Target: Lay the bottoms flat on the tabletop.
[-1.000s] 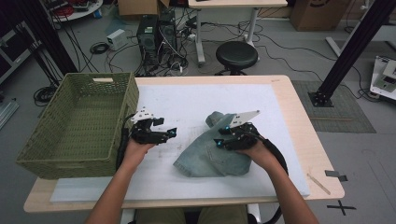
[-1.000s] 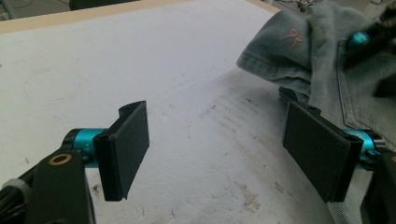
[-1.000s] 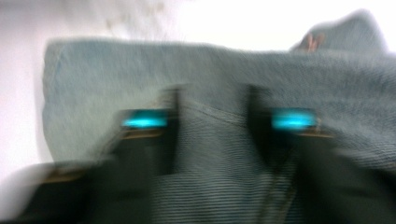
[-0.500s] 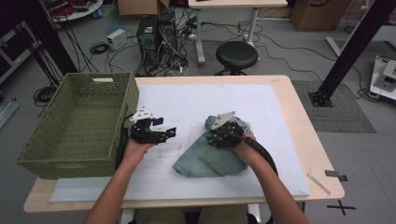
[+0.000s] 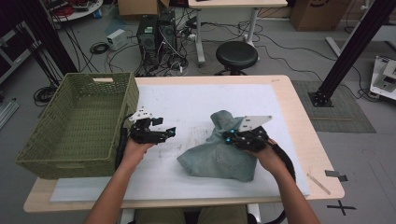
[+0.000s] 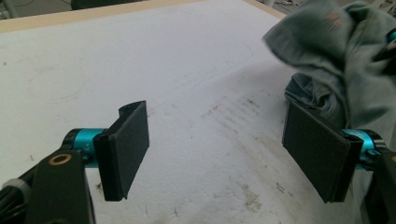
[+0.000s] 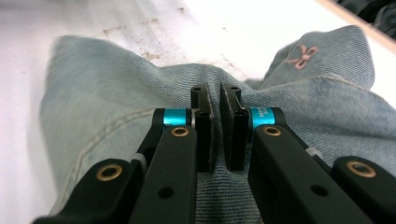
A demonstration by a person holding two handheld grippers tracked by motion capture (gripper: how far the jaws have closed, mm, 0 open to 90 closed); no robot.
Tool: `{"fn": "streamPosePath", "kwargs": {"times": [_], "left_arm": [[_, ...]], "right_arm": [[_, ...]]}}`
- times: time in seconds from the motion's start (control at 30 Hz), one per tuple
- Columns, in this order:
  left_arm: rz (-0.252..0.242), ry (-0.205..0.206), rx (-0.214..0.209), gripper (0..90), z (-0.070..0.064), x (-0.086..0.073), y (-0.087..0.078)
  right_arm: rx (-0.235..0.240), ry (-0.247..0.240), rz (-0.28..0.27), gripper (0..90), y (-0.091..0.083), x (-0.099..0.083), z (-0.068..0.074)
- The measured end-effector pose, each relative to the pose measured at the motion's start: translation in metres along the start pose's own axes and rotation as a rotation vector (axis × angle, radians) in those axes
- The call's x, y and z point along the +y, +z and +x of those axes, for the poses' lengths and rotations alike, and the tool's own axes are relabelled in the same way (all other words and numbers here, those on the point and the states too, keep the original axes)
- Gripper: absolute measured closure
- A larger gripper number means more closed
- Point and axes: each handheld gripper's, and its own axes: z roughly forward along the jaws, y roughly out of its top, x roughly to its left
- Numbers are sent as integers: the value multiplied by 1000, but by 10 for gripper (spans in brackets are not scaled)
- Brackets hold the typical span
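right gripper (image 5: 229,135): jaws pinched tight on a fold of the jeans (image 5: 219,156), seen close up in its own view (image 7: 215,112)
left gripper (image 5: 171,132): jaws spread wide, holding nothing, just above the white mat (image 5: 196,100)
jeans: crumpled heap on the mat, right of centre, partly lifted
basket (image 5: 77,126): green, at the table's left edge

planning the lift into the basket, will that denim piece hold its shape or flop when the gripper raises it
It will probably flop: the denim garment already lies crumpled in soft folds on the table. With the right gripper pinching one ridge of cloth, the rest would likely hang and drag. The thick weave suggests some weight, and little risk of slipping.
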Motion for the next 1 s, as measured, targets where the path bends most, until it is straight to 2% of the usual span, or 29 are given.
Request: {"fn": "streamPosePath", "kwargs": {"times": [0.17, 0.23, 0.33, 0.53, 0.57, 0.63, 0.7, 0.77, 0.8, 0.9, 1.0], "left_arm": [[12, 8, -16, 231, -6, -1, 7], [14, 11, -21, 231, -8, -1, 10], [14, 12, -29, 231, -10, 0, 14], [16, 18, -40, 231, -14, 0, 19], [15, 16, -38, 231, -13, 0, 19], [11, 12, -36, 231, -13, 0, 19], [17, 11, -38, 231, -12, -1, 20], [19, 15, -43, 231, -13, -1, 21], [18, 16, -43, 231, -14, -1, 22], [20, 18, -50, 231, -15, -2, 24], [22, 20, -51, 231, -14, -2, 24]], "right_arm": [[-30, 67, -65, 862, -41, -33, -8], [-50, 96, -66, 863, -54, -48, -11], [-85, 129, -23, 862, -71, -66, -16], [-153, 131, 144, 862, -88, -89, -21], [-161, 144, 161, 861, -90, -93, -22], [-158, 174, 127, 839, -96, -97, -24], [-182, 202, 50, 769, -103, -93, -26], [-212, 234, -32, 635, -110, -84, -30], [-226, 247, -63, 628, -112, -78, -33], [-235, 230, -99, 515, -105, -54, -38], [-211, 182, -92, 466, -87, -27, -40]]}}
